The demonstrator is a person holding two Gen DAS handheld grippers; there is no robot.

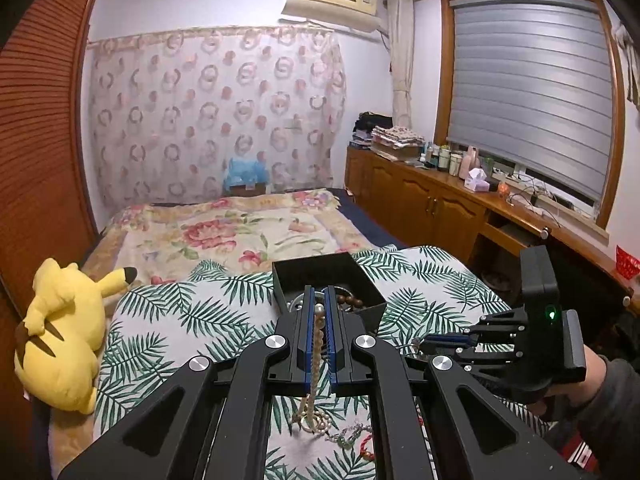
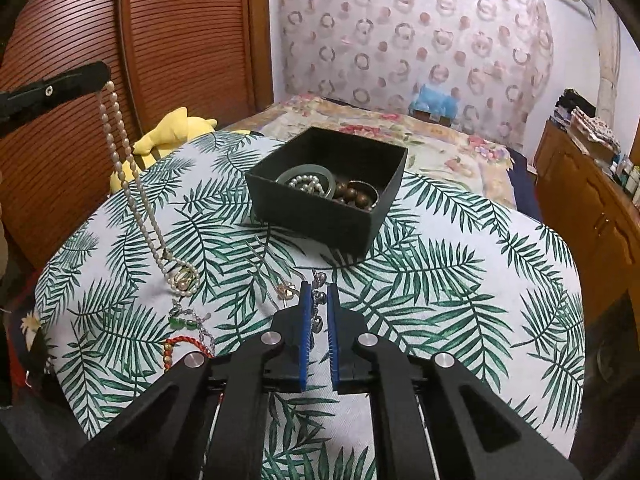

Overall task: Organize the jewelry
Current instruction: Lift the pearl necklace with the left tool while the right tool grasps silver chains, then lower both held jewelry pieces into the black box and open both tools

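We are in a home bedroom: a floral-quilted bed (image 1: 240, 232), yellow plush toy (image 1: 60, 336), wall-mounted air conditioner (image 1: 332, 4) and wooden cabinets (image 1: 416, 200).

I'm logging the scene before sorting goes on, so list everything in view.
pearl necklace: one, cream, hanging from the left claw, its tail on the leaf-print cloth
silver chain: one, silver, between the right claw's pads
black box: one, on the cloth, holding a pale bangle, pearls and brown beads
loose jewelry: several pieces, green, red, silver, near cloth edge
leaf-print cloth: one, white and green
plush toy: one, yellow, beside the cloth
left claw: shut on the pearl necklace
right claw: shut on the silver chain
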